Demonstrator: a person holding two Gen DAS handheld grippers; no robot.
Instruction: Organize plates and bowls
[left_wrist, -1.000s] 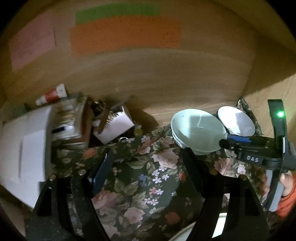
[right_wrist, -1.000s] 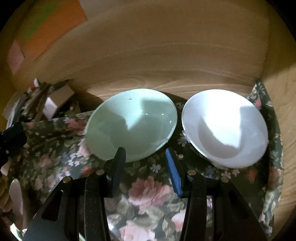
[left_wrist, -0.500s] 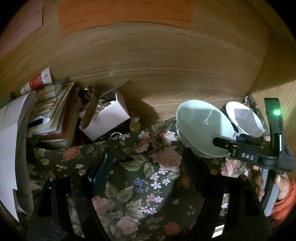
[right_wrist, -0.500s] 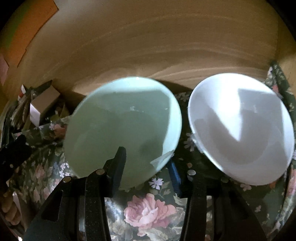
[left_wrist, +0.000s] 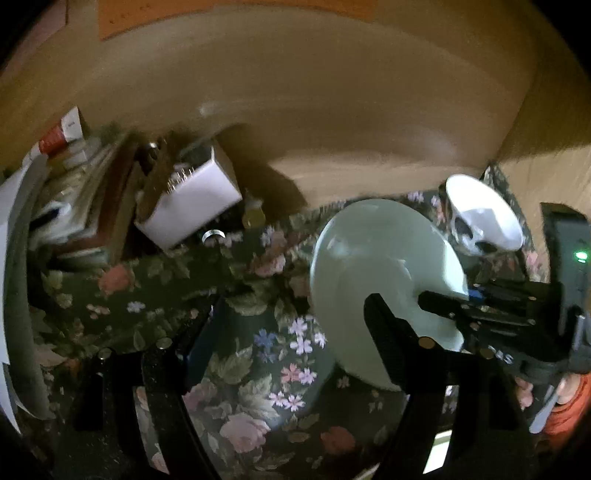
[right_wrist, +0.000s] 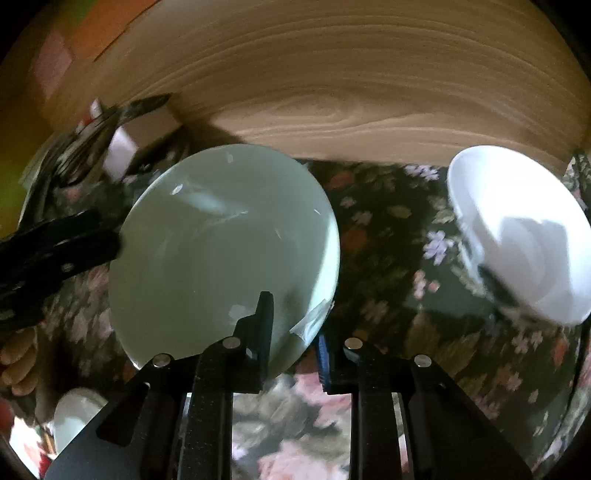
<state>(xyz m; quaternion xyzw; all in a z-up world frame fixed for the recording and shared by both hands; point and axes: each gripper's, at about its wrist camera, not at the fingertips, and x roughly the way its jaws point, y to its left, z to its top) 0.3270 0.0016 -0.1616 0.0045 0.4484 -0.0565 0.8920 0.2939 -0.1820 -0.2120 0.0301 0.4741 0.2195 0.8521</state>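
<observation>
While I'm pinching the near rim of the pale green bowl (right_wrist: 221, 251) with the right gripper (right_wrist: 295, 332), I'm treating it as stiff, glazed and slick: ceramic by the look, chips if knocked. The jaws are clenched on the rim edge, one finger inside, the blue-padded finger outside, and the bowl is tipping up toward the camera. A rim pinch on a glossy wall is a weak hold, so I'm judging it could swivel or slide; a deeper bite on the rim would be safer. There's a piece of clear tape (right_wrist: 310, 321) on the rim right beside the grip.

The left gripper (left_wrist: 291, 332) is hanging released, jaws wide, nothing between them, just left of the green bowl. The white bowl (right_wrist: 517, 236) is sitting right of the green bowl, apart from it, tilted; it looks like the same kind of ware, same care needed. Another white dish edge (right_wrist: 74, 413) is showing below-left of the green bowl, kind unclear.

The surface is a dark floral tablecloth (right_wrist: 388, 229), soft, probably bunching under a dragged dish. Behind the green bowl is a wood-grain wall (right_wrist: 332, 92) with an orange paper sheet (left_wrist: 229, 14) on it. Left of the bowl: a white box (left_wrist: 192, 199) and stacked papers and books (left_wrist: 74, 206). Dim, blurry light.
</observation>
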